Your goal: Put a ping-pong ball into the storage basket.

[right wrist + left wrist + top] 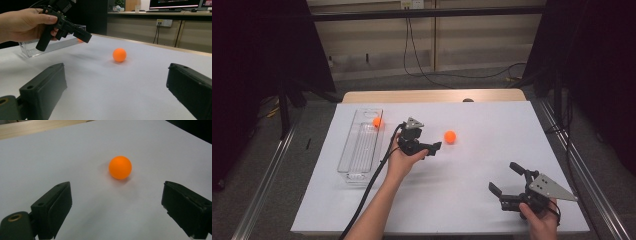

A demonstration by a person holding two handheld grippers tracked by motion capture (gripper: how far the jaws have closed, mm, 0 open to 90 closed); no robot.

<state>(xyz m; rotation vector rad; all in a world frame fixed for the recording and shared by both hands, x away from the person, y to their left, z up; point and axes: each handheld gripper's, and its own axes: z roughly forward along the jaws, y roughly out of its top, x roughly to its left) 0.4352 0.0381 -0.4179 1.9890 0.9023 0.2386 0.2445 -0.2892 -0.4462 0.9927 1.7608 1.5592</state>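
High view: left gripper (432, 148) open near orange ball (450, 136).

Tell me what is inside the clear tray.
One orange ball lies at the far end of the clear tray; the rest looks bare. In the right gripper view the left gripper covers most of that ball.

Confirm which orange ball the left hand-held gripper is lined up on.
The orange ball on the white sheet, lying loose just ahead of the open left hand-held gripper. The other orange ball sits inside the clear tray, at its far end.
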